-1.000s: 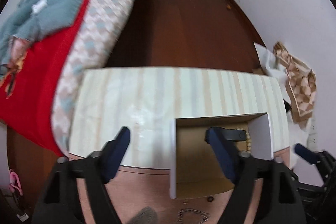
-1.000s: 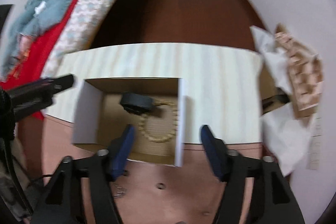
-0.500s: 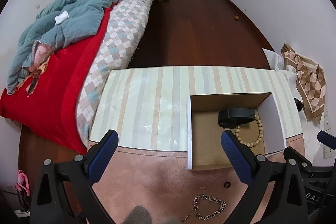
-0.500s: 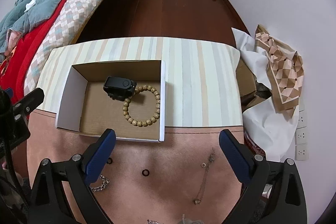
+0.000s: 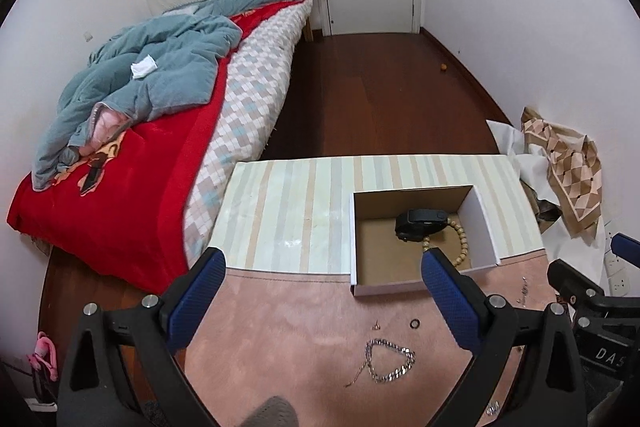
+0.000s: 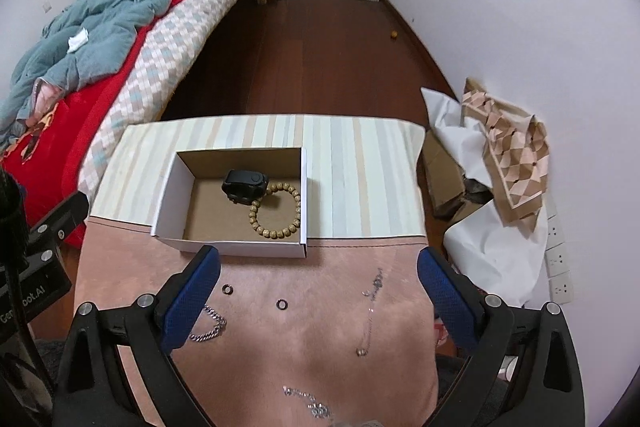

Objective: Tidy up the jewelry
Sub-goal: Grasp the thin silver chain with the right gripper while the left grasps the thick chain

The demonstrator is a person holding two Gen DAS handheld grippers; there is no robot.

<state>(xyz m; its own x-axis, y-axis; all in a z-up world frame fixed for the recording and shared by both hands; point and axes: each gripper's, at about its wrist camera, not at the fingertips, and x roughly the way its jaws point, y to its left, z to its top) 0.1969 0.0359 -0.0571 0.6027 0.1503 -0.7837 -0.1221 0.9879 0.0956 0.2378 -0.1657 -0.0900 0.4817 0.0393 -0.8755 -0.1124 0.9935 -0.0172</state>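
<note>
Both claws, left gripper (image 5: 322, 301) and right gripper (image 6: 319, 297), gape wide, holding nothing. Box (image 6: 168, 203) contains 1 watch (image 6: 244, 183) touching 1 bead bracelet (image 6: 276, 211).

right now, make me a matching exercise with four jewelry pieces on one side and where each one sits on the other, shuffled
Things:
1. black watch
2. bead bracelet
3. silver chain bracelet
4. thin necklace

Places:
A. on the pink mat, nearer the right gripper
B. in the box, at the back
C. on the pink mat, between the left gripper's fingers
D. in the box, beside the watch

Pairs: 1-B, 2-D, 3-C, 4-A
</note>
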